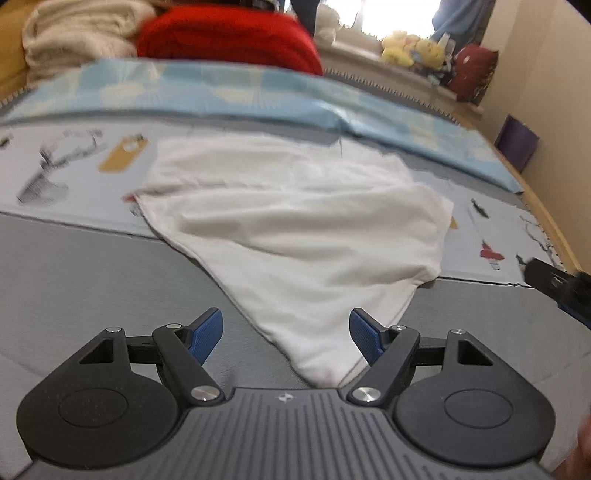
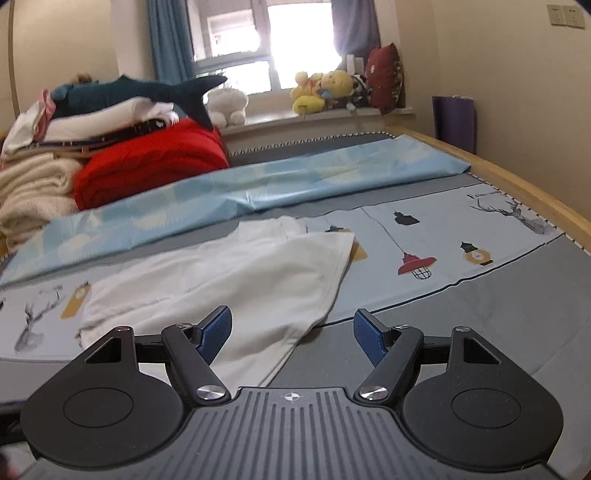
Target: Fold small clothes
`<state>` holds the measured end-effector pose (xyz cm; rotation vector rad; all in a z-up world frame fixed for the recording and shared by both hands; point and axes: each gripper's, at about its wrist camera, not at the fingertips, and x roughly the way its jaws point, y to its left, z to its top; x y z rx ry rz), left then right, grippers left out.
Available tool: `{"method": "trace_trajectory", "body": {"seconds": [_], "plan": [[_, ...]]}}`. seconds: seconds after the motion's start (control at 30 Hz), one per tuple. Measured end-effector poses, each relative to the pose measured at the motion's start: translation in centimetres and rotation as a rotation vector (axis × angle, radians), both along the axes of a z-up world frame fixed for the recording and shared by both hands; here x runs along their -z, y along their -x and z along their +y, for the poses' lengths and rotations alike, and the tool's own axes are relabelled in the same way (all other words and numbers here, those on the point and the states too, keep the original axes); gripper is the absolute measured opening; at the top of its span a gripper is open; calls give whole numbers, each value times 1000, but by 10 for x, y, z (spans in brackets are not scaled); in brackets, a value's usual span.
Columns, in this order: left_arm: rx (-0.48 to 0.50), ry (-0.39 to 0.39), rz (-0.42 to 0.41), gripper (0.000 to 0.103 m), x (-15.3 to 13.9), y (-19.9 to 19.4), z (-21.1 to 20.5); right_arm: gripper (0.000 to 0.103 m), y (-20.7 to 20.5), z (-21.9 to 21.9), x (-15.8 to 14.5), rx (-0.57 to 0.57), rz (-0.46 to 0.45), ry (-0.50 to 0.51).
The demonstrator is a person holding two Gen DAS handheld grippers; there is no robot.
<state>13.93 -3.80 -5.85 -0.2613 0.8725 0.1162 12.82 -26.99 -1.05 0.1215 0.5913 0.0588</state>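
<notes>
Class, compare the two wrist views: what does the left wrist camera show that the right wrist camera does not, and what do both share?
Only the left wrist view shows the left gripper, open, with the other gripper's dark tip at its right edge. Only the right wrist view shows the right gripper, open, a plush shark and wall sockets. Both show the white garment, red blanket, blue sheet and yellow plush toys.
</notes>
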Motion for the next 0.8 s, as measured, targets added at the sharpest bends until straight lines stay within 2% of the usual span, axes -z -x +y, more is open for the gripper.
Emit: {"method": "trace_trajectory", "body": {"seconds": [0.27,0.3,0.37,0.43,0.47,0.5,0.53,0.6,0.73,0.8], "plan": [[-44,110,212,81,79,-58,4,75,-13,8,5,-28,79,51],[-53,122,222,81,85,-60,6,74,-15,9,5,-26,90,52],[-43,88,201,79,87,-61,3,73,-17,9,6,-24,98,60],[16,1,187,46,87,-62,-5,62,-18,9,6,-26,100,65],[42,-57,190,17,86,-61,-8,59,-18,11,5,-28,99,70],[67,-84,186,8,85,-59,-7,50,-18,12,5,-31,98,75],[68,-68,191,7,82,-57,-3,40,-18,14,5,-36,98,79],[53,-32,207,5,74,-50,13,31,-18,17,3,-47,94,77],[34,-31,238,4,60,-29,46,23,-16,23,-2,-41,71,77],[31,-57,261,4,53,-19,64,21,-15,28,-4,-33,66,79]]}}
